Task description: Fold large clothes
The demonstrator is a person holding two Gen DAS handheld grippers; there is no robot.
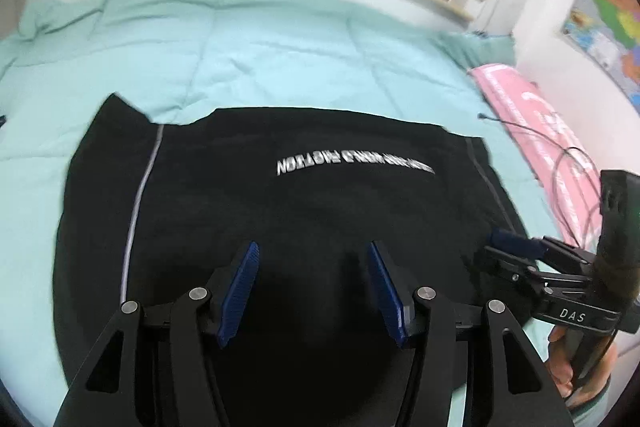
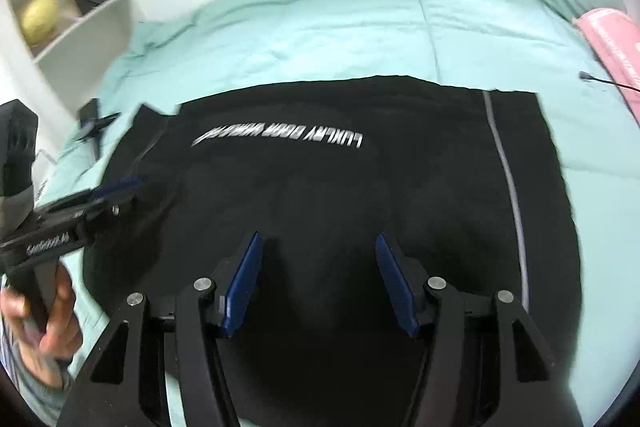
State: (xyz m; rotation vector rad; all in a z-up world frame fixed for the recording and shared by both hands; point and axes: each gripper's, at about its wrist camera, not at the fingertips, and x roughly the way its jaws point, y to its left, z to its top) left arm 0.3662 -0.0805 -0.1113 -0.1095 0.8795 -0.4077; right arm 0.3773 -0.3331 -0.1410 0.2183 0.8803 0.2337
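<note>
Hovering over the bed, my left gripper (image 1: 312, 291) has its two blue-padded fingers spread wide with nothing between them, pointing forward and down at the black garment (image 1: 280, 211). My right gripper (image 2: 318, 283) sits in much the same pose, fingers wide apart and holding nothing, aimed down at the same black cloth. From the left camera I can see the right gripper off to the side near the garment's edge, gripped by a bare hand (image 1: 568, 359); from the right camera the left gripper shows at the opposite edge, also held by a hand (image 2: 48, 311). The garment lies spread flat on the mint-green quilt (image 1: 240, 47), with a line of white lettering (image 2: 280, 137) across it and a pale stripe (image 2: 508, 179) running down one side. A sleeve corner sticks out at its far edge. A pink cushion (image 1: 536, 131) lies along the quilt's side with a thin dark cable (image 1: 560, 163) trailing over it. On the other side a white shelf unit (image 2: 72, 23) stands by the bed; one of its compartments holds a yellow ball (image 2: 40, 19) and a dark object I cannot make out. A window runs behind the bed.
</note>
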